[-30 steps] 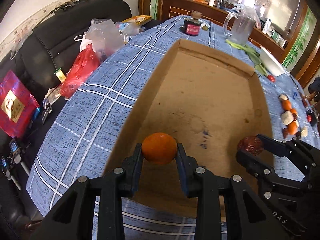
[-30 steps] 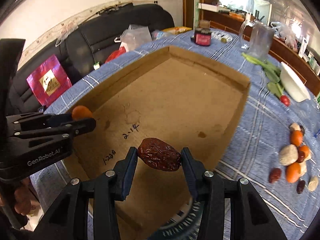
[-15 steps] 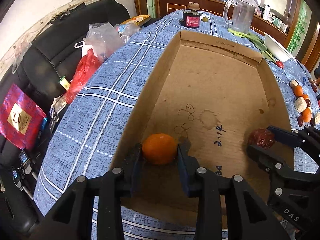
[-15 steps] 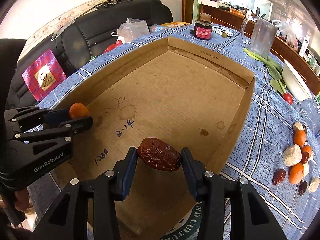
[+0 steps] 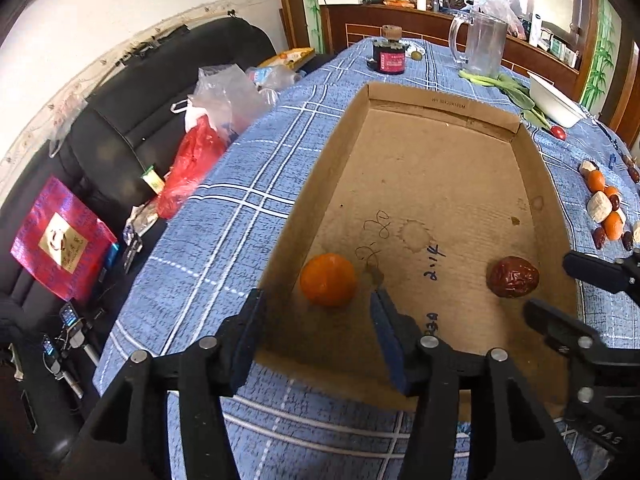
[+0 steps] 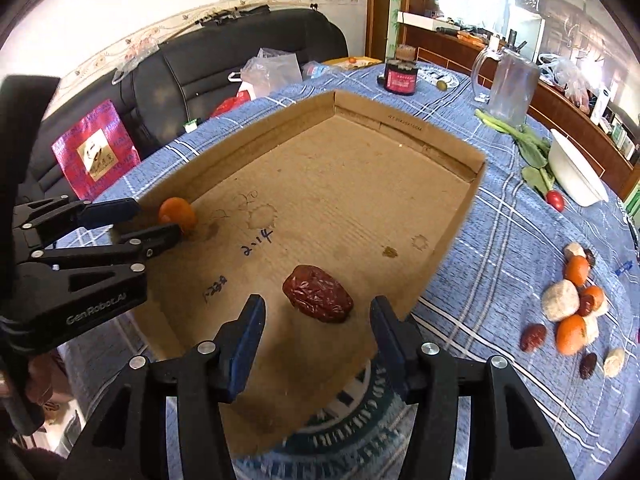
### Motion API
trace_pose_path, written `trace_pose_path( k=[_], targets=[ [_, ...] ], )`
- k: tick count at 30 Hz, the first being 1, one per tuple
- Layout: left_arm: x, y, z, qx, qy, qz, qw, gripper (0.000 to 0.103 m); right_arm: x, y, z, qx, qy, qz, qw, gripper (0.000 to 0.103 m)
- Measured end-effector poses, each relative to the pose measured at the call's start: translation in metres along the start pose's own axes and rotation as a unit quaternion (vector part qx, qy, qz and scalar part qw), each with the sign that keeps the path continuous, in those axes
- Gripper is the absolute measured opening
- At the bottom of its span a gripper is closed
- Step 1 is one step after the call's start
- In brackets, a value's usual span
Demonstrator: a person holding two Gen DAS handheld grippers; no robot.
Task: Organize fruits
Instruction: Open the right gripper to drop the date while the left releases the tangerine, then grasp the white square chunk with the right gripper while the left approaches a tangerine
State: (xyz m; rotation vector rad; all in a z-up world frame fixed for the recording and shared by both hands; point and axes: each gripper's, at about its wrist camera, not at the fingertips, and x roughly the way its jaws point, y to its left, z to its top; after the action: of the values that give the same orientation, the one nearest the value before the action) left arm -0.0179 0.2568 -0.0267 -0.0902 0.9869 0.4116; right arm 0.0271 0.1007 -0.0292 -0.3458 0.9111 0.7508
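Lying released, orange [image 5: 328, 279] and date [image 6: 318, 299] sit beyond just-opened jaws.

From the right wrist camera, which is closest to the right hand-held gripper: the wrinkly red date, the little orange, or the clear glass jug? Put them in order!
Measured from the right hand-held gripper, whose jaws have just been opening:
1. The wrinkled dark-red date, lying released just ahead of its open jaws in the cardboard box.
2. The small round orange, at the box's left wall.
3. The clear glass jug, far back on the right.
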Motion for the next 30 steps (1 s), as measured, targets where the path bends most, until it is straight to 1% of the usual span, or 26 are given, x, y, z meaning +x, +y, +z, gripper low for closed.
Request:
trace_pose_path(
  k=[6,8,12,13,14,16,17,19,21,24,26,28,30],
  targets=[
    [-0.017,-0.013,0.0,-0.007,-0.009,-0.009,0.9999,0.057,-0.032,-0.013,-0.019,0.011,-0.018,-0.008,1.0,0.059],
    [-0.023,-0.024,0.003,-0.005,-0.013,-0.018,0.9997,0.06,-0.042,-0.02,-0.028,0.019,-0.018,-0.016,1.0,0.059],
    [-0.033,-0.051,0.006,0.007,-0.02,-0.037,0.9991,0.061,-0.059,-0.041,-0.048,0.045,-0.017,-0.04,0.998,0.059],
    [-0.035,-0.062,0.007,0.016,-0.023,-0.043,0.9987,0.061,-0.064,-0.048,-0.054,0.053,-0.016,-0.052,0.997,0.059],
    [-0.037,-0.07,0.008,0.022,-0.024,-0.047,0.9984,0.061,-0.069,-0.055,-0.06,0.061,-0.017,-0.068,0.996,0.059],
    [-0.04,-0.093,0.009,0.039,-0.027,-0.06,0.9971,0.061,-0.08,-0.072,-0.071,0.083,-0.016,-0.101,0.991,0.066],
    [-0.041,-0.101,0.01,0.045,-0.027,-0.065,0.9965,0.061,-0.086,-0.079,-0.076,0.094,-0.019,-0.109,0.989,0.071],
    [-0.044,-0.124,0.01,0.062,-0.025,-0.079,0.9946,0.062,-0.1,-0.098,-0.088,0.121,-0.029,-0.126,0.984,0.075],
    [-0.045,-0.144,0.009,0.077,-0.024,-0.09,0.9927,0.062,-0.109,-0.115,-0.096,0.14,-0.029,-0.138,0.98,0.083],
    [-0.049,-0.172,0.006,0.098,-0.021,-0.107,0.9893,0.062,-0.125,-0.147,-0.111,0.172,-0.038,-0.149,0.973,0.086],
    [-0.049,-0.191,0.005,0.111,-0.016,-0.118,0.9867,0.065,-0.132,-0.168,-0.12,0.188,-0.042,-0.166,0.967,0.086],
    [-0.049,-0.203,0.005,0.118,-0.011,-0.123,0.9853,0.068,-0.138,-0.195,-0.131,0.206,-0.046,-0.175,0.962,0.086],
    [-0.048,-0.214,0.005,0.125,-0.005,-0.13,0.9836,0.068,-0.141,-0.216,-0.136,0.218,-0.049,-0.178,0.958,0.086]
  ],
)
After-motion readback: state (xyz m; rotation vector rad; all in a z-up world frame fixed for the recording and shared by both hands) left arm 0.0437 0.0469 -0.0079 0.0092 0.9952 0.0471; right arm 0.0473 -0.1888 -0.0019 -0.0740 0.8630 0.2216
